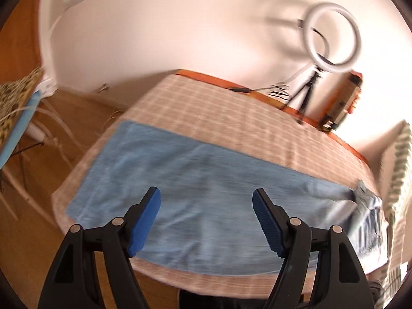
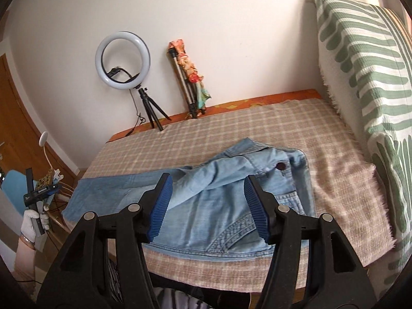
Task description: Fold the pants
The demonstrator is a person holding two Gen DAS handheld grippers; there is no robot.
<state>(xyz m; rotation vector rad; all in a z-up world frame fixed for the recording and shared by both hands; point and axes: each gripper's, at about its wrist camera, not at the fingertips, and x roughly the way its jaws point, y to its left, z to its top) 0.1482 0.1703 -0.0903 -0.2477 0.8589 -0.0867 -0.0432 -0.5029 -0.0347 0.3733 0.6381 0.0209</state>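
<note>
We hold both claws, left claw (image 1: 206,221) and right claw (image 2: 207,208), agape and empty above the denim pants (image 2: 206,200), which lie partly folded on the bed (image 2: 334,180), waistband toward three o'clock, awaiting the next fold.

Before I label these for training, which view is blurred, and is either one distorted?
Left wrist view: motion blur smears the ring light and the pants. Right wrist view: sharp; the pants show clear seams. Both bend straight edges, fisheye style.

You have light blue denim pants (image 2: 206,200) lying on the checked bed cover (image 2: 334,180), legs stretched flat leftward, waistband rumpled and folded over at right.
</note>
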